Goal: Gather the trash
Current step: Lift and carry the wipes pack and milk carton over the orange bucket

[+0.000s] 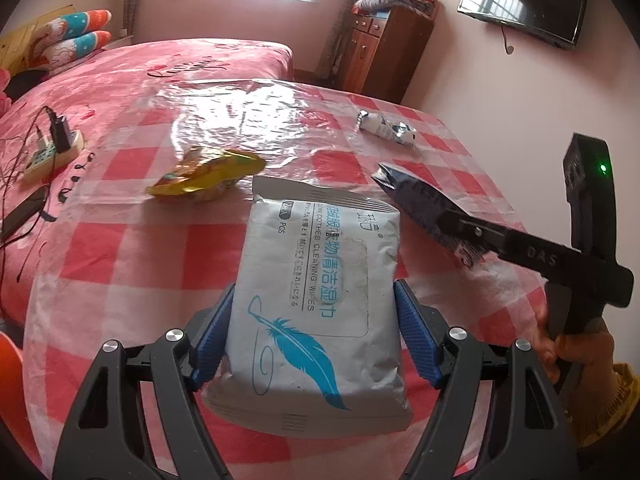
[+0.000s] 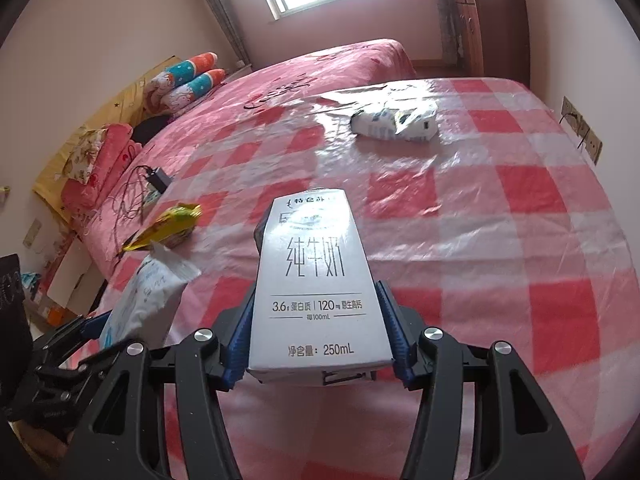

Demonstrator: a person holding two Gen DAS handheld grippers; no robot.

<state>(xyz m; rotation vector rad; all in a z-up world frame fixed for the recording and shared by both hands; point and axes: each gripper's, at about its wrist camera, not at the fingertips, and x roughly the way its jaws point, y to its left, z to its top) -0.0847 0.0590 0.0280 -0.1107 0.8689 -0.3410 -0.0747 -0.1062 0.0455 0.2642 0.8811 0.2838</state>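
plainly l tongs (image 1: 314, 336) clamp "clothes cleaning wipes" pack (image 1: 316, 312); r tongs (image 2: 318, 328) grip "250ml" milk carton (image 2: 316, 280).

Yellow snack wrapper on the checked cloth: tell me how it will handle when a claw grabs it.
The yellow snack wrapper lies crumpled and open, so it is probably light and floppy and would crush rather than resist. Its glossy foil, on the shiny plastic-covered table, may slide when nudged. It looks unlikely to roll.

Milk carton (image 2: 316, 292): far end and underside hidden. Wipes pack (image 1: 316, 300): near corner tucked below view; small print blurred. Crumpled white wrapper (image 2: 394, 122), far right: lettering too small to read, possibly another carton. Television (image 1: 524, 0): cropped by the frame.
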